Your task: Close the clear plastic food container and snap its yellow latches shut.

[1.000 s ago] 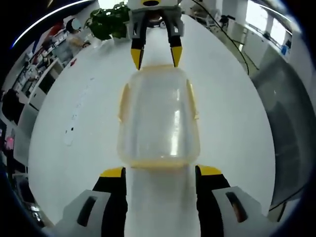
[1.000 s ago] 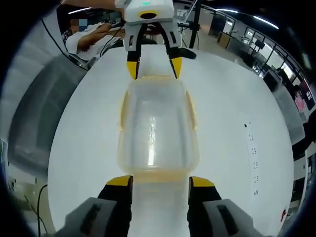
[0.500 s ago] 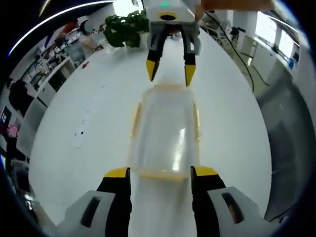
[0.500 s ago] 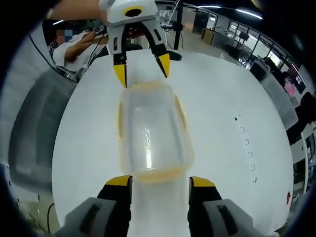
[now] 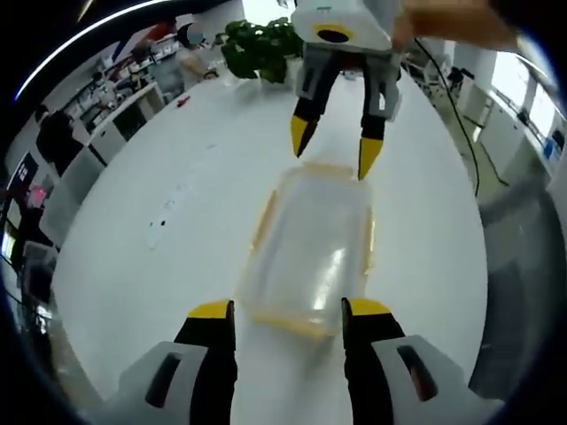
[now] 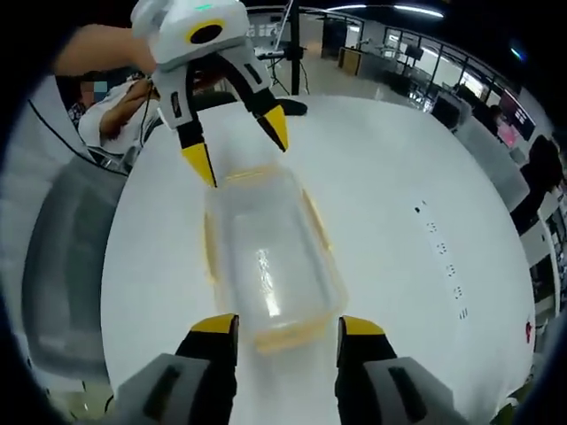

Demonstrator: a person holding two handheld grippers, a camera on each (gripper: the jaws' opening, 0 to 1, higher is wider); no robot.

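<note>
Container (image 5: 312, 243) sits at the centre of the left gripper view, a clear plastic box with its lid on, resting on a white table (image 5: 177, 221). Yellow latches (image 5: 266, 212) run along its long sides and short ends; whether they are snapped down I cannot tell. The left gripper (image 5: 285, 310) rises from the bottom of that frame, jaws wide apart and holding nothing, its yellow tips flanking the near end of the container. At the top of the frame the right gripper (image 5: 332, 150) points down at the far end, jaws spread and bare, tips just above the far rim. A hand (image 5: 452, 22) grips it at the upper right. A plant (image 5: 261, 49) stands in the upper middle.

In the right gripper view the container (image 6: 270, 261) lies at centre, slightly angled, with the right gripper (image 6: 283, 326) open at the bottom edge and the left gripper (image 6: 235, 146) open at the upper left, over the far end.
</note>
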